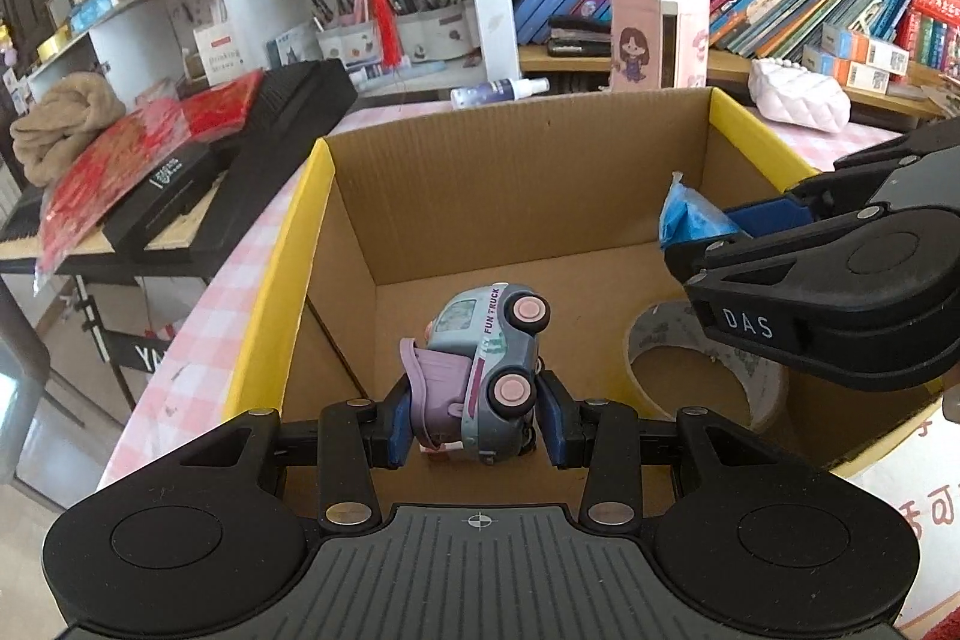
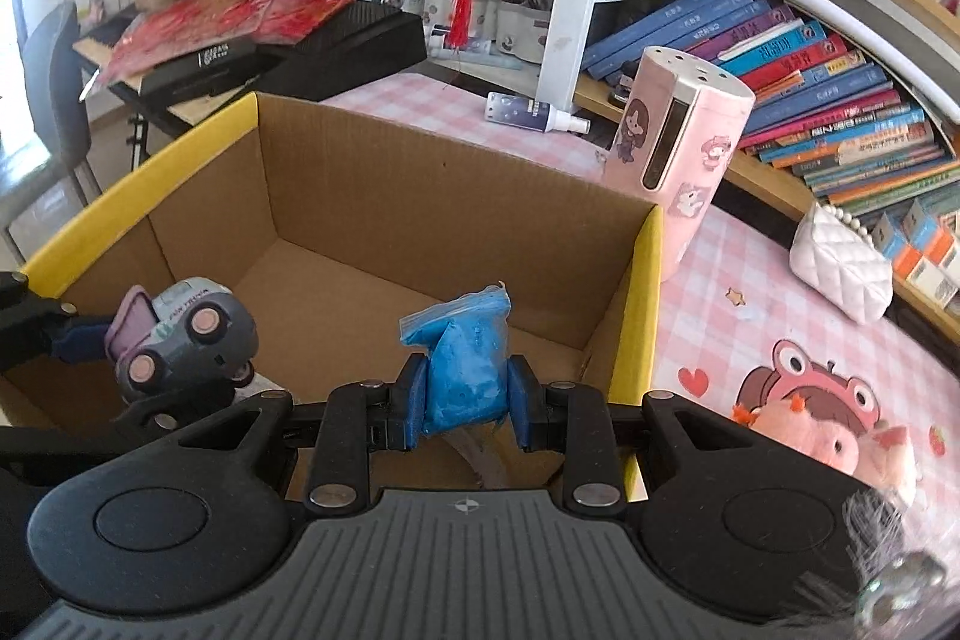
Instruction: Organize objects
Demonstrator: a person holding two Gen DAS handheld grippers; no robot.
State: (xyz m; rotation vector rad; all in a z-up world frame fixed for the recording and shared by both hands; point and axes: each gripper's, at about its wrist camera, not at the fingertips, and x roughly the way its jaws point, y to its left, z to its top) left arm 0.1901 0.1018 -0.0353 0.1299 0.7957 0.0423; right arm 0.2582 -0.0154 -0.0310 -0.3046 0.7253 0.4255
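Truck (image 1: 487, 370) pinched in my left tongs (image 1: 474, 424), blue bag (image 2: 462, 364) pinched in my right tongs (image 2: 462, 415), both hanging over the box (image 1: 480, 172). Tape roll (image 1: 690, 370) already lies inside, below them. I reckon two drops remain.

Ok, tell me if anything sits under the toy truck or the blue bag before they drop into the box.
The left gripper holds the toy truck over bare floor of the cardboard box. The right gripper holds the blue bag roughly above a tape roll lying in the box, so the bag may land on it.
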